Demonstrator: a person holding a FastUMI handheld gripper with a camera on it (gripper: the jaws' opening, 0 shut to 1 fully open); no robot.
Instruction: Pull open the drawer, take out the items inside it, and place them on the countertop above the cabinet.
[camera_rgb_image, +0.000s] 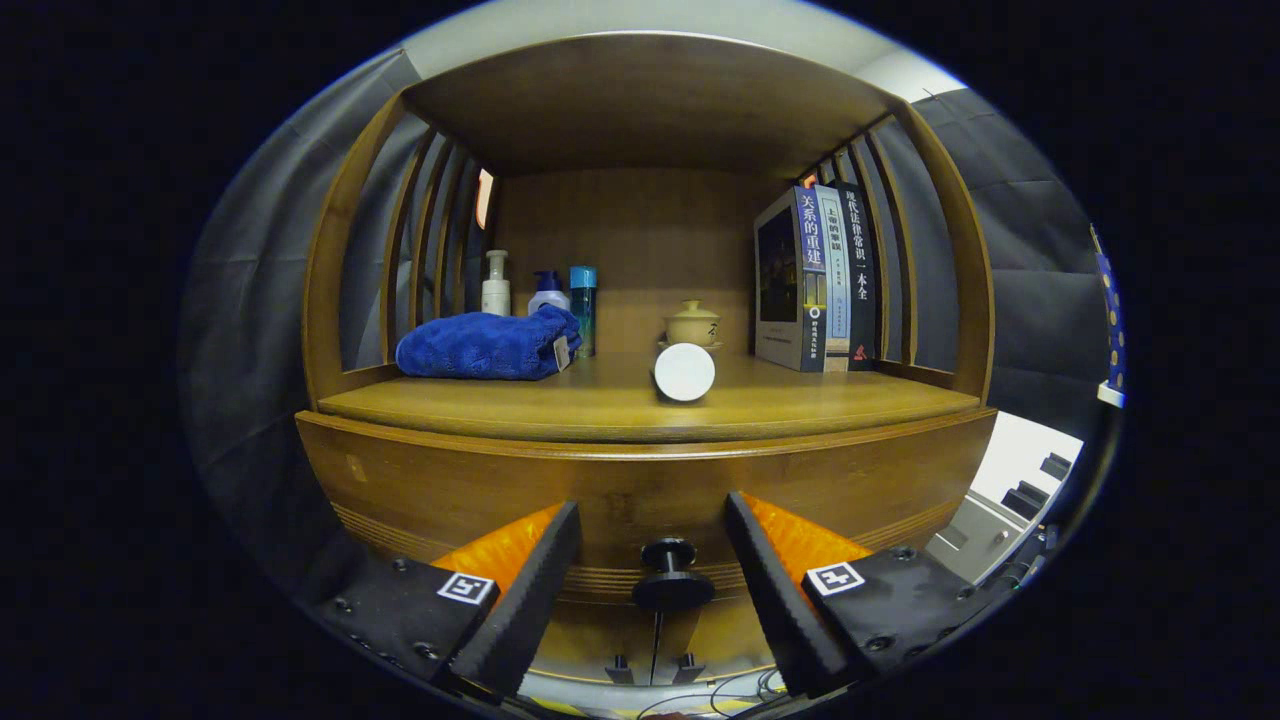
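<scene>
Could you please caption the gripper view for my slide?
Open gripper straddles the black drawer knob below a countertop holding a blue towel.

The drawer (640, 500) front is closed, so whatever lies inside is hidden. The gripper (652, 580) fingers stand apart on either side of the black knob (671, 575) – whether they touch it cannot be told. Far beyond the fingers, on the countertop (600, 405), the blue towel (487, 345) covers the lower parts of the white pump bottle (495, 284) and the bottle with the blue top (548, 290). The white cylinder (684, 372) screens the base of the lidded cup (692, 324) – its own length is unseen
</scene>
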